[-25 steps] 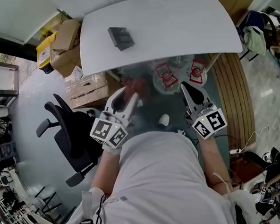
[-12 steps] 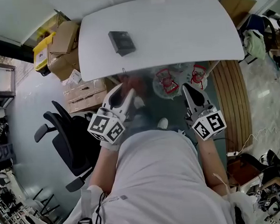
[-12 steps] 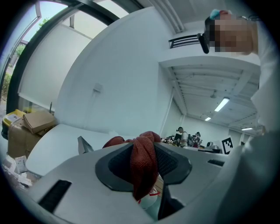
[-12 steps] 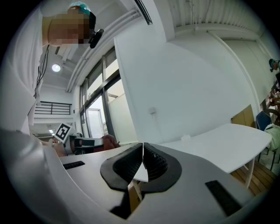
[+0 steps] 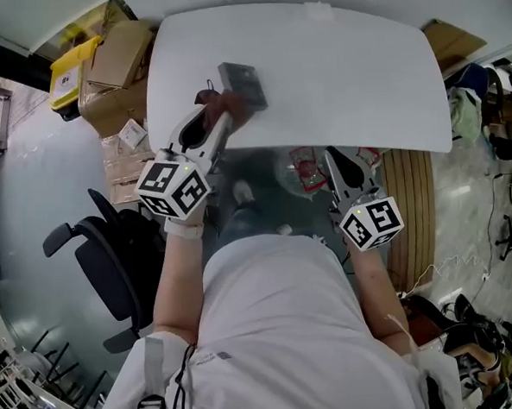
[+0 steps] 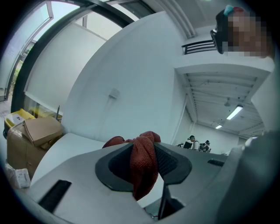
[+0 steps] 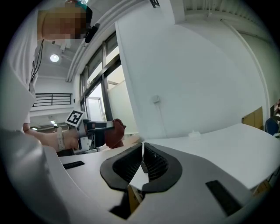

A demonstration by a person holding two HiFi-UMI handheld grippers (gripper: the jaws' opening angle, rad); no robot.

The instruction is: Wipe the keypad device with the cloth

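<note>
A dark grey keypad device [image 5: 243, 84] lies on the white table [image 5: 343, 73], left of its middle. My left gripper [image 5: 218, 115] is shut on a dark red cloth [image 5: 224, 104], which reaches over the table's near edge right beside the device. In the left gripper view the cloth [image 6: 143, 164] hangs bunched between the two jaws. My right gripper [image 5: 338, 167] is shut and holds nothing; it hangs below the table's near edge, to the right. From the right gripper view I see the left gripper with the cloth [image 7: 114, 134] off to the left.
Cardboard boxes [image 5: 113, 65] and a yellow crate [image 5: 68, 78] stand left of the table. A black office chair [image 5: 99, 261] is on the floor at the left. Clear bags with red print [image 5: 306, 166] lie under the table's near edge. A wooden panel [image 5: 408, 207] stands at the right.
My left gripper has risen from below the table edge up and forward, carrying the red cloth to the keypad device. The right gripper has barely moved.
</note>
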